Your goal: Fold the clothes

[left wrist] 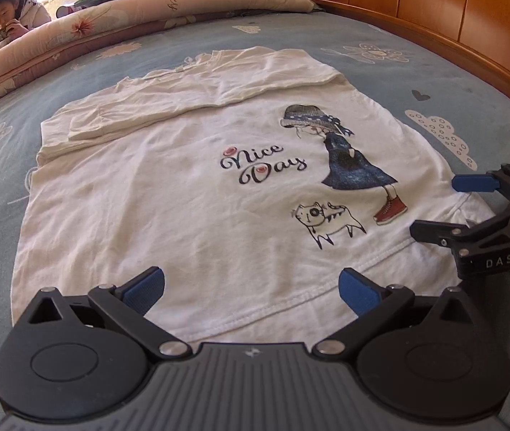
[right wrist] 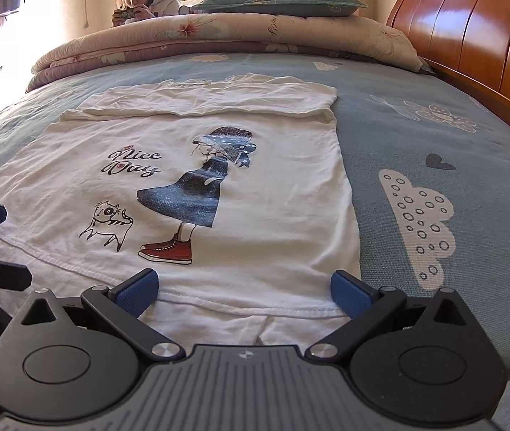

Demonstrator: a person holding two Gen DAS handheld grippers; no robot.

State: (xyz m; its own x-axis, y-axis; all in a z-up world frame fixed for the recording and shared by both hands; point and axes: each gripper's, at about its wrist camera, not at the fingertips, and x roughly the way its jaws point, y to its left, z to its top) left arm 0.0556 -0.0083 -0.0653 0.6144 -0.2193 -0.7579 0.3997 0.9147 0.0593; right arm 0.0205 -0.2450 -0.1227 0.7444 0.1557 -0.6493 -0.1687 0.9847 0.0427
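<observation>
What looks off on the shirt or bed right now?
Nothing stands out. The white printed T-shirt lies flat on the blue patterned bedsheet, far side and sleeve folded over neatly with only light wrinkles. The left gripper and right gripper are both open at the near hem.

Home bedroom: bed (right wrist: 398, 136), wooden headboard (right wrist: 470, 36), pillow (right wrist: 280, 0)

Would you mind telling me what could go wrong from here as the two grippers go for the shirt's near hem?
1. Both the left gripper and right gripper hang open over the shirt hem; a shallow pinch might catch only the top layer.
2. The folded-in sleeve lies loose on top and may slide off when lifted.
3. The grippers sit close together and could collide.
</observation>
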